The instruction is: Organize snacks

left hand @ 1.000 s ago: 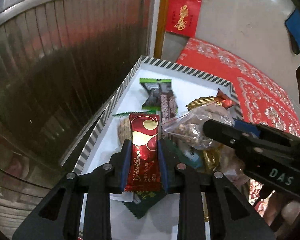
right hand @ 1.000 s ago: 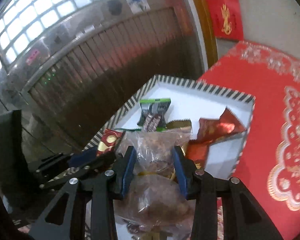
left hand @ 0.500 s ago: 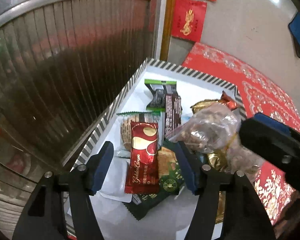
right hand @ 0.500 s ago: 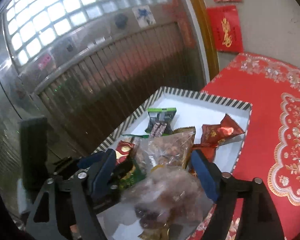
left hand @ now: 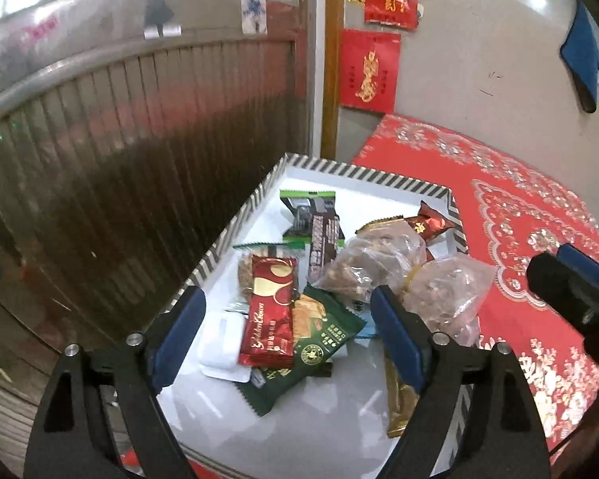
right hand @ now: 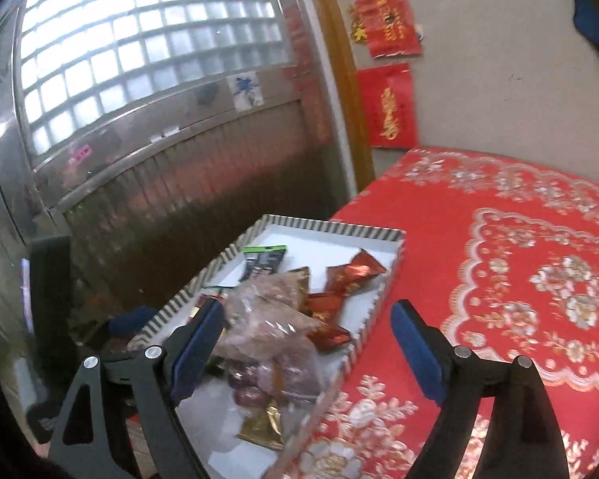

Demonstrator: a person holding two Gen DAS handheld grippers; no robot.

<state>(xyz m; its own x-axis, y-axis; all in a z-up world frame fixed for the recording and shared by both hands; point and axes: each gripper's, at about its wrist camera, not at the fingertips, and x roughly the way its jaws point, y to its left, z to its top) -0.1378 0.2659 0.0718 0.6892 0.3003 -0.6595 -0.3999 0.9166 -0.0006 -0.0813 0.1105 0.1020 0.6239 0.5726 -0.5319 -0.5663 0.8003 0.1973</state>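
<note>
A white tray with a striped rim [left hand: 239, 219] [right hand: 383, 279] holds a pile of snacks. A red Golden Crown bar [left hand: 269, 315] lies on a green packet [left hand: 319, 343], with a brown bar [left hand: 323, 243] behind and clear bags of nuts [left hand: 375, 263] [right hand: 271, 315] to the right. My left gripper [left hand: 287, 327] hovers above the red bar, its jaws opening, pads clear of it. My right gripper [right hand: 307, 343] is back from the tray's right rim, its jaws opening, with nothing pressed between the pads. Its finger shows at the right edge of the left wrist view [left hand: 571, 291].
The tray sits at the left edge of a red patterned tablecloth [right hand: 519, 279]. A ribbed metal door [left hand: 139, 139] stands close on the left. Red paper decorations [left hand: 369, 72] hang on the grey wall behind. Red candy wrappers [right hand: 351, 275] lie in the tray's far right corner.
The left gripper let go of the red bar, which now lies in the tray. The right gripper released the bag of nuts. Both grippers opened wide and drew back and up.
</note>
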